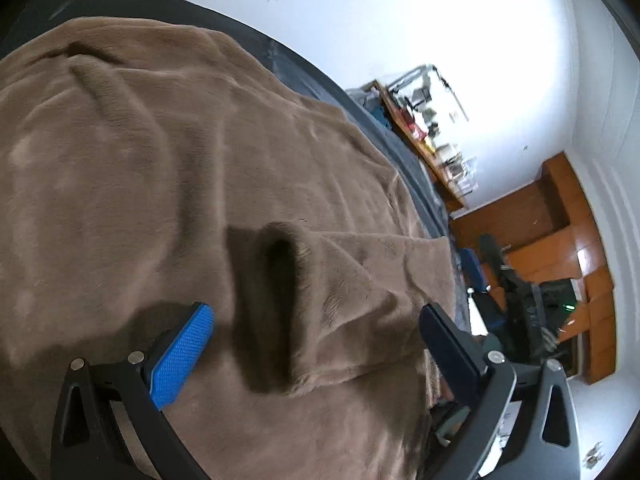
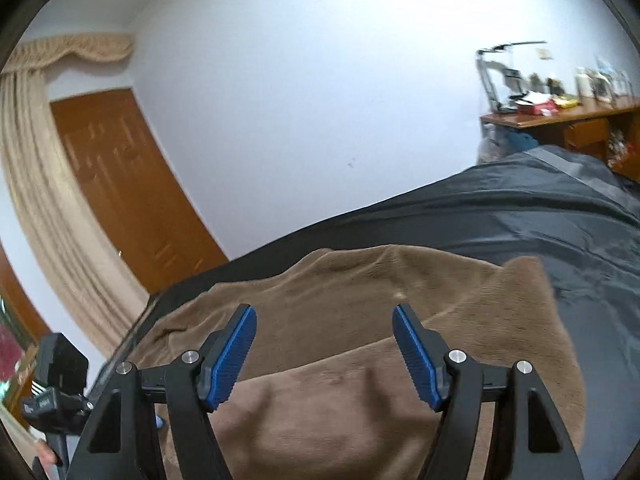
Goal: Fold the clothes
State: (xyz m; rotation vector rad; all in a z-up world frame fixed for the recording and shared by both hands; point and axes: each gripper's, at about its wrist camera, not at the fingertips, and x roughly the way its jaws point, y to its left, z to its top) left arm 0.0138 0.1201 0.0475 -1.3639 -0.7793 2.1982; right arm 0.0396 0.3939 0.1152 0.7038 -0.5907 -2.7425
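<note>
Left wrist view first: the left tool (image 1: 316,316) is spread wide, its blue pads (image 1: 182,354) far apart and gripping nothing. It hangs just above the brown fleece garment (image 1: 160,160), which lies spread across a dark bed cover (image 1: 304,76). Between the two fingers, a cuff-like opening (image 1: 282,280) in the fleece stands up in a dark ridge, not touched by either pad. Off to the right, a cluttered wooden desk (image 1: 424,148) stands against the white wall.

Over to the right wrist view: the right tool (image 2: 324,332) is also wide apart, with nothing between its pads (image 2: 232,360). Below it the same brown fleece garment (image 2: 360,400) lies folded over itself, one layer edge running across under the fingers; whether the pads touch the cloth, I cannot tell. The dark bed cover (image 2: 520,220) stretches behind, with a wooden door (image 2: 120,180) and beige curtain (image 2: 44,180) at left.
</note>
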